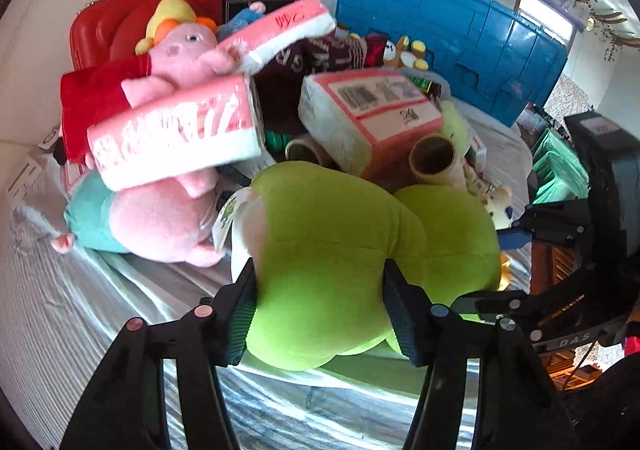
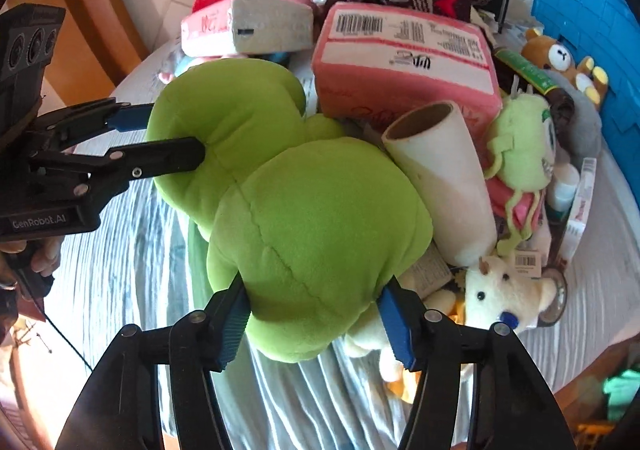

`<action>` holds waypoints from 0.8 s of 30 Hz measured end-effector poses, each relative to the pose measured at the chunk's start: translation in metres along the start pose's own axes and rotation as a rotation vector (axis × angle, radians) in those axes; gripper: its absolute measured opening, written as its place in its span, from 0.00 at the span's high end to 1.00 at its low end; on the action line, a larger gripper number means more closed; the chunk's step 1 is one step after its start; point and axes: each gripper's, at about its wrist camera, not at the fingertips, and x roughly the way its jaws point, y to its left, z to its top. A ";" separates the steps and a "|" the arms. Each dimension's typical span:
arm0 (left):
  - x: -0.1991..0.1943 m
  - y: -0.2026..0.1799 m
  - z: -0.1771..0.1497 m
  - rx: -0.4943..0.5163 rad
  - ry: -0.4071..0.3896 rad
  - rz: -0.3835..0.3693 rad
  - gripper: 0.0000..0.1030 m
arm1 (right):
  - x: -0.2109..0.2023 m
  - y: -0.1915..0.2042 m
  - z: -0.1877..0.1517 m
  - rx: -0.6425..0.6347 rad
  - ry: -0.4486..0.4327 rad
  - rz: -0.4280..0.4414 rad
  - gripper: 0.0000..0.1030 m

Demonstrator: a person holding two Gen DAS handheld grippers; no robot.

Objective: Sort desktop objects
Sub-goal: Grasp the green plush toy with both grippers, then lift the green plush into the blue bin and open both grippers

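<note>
A big lime-green plush toy [image 1: 332, 242] lies at the front of a heap on a table with a pale striped cloth [image 1: 80, 310]. My left gripper [image 1: 320, 314] is shut on one lobe of it. My right gripper [image 2: 316, 314] is shut on the other lobe [image 2: 320, 230]. In the right wrist view the left gripper [image 2: 168, 142] comes in from the left and pinches the far lobe. In the left wrist view the right gripper [image 1: 516, 234] shows at the right edge, mostly hidden behind the plush.
Behind the plush are pink tissue packs [image 1: 172, 138] [image 2: 404, 58], a pink pig plush [image 1: 188, 54], a cardboard tube [image 2: 444, 178], a small white bear [image 2: 504, 290], a small green doll [image 2: 520, 142], a red case [image 1: 140, 10] and a blue crate lid [image 1: 452, 34].
</note>
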 end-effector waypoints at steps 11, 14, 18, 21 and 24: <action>0.026 0.013 0.004 -0.021 -0.010 -0.019 0.14 | 0.028 0.002 0.015 0.032 0.020 -0.034 0.00; 0.012 0.006 0.006 0.020 -0.028 -0.007 0.30 | 0.010 0.005 0.018 0.029 -0.037 -0.025 0.25; -0.010 -0.003 0.007 0.056 -0.034 -0.001 0.35 | -0.006 0.002 0.017 0.008 -0.042 -0.009 0.35; -0.027 -0.011 0.015 0.073 -0.054 0.016 0.35 | -0.024 0.008 0.017 -0.019 -0.078 -0.020 0.35; -0.048 -0.015 0.025 0.062 -0.092 0.010 0.35 | -0.043 0.013 0.026 -0.039 -0.134 -0.035 0.35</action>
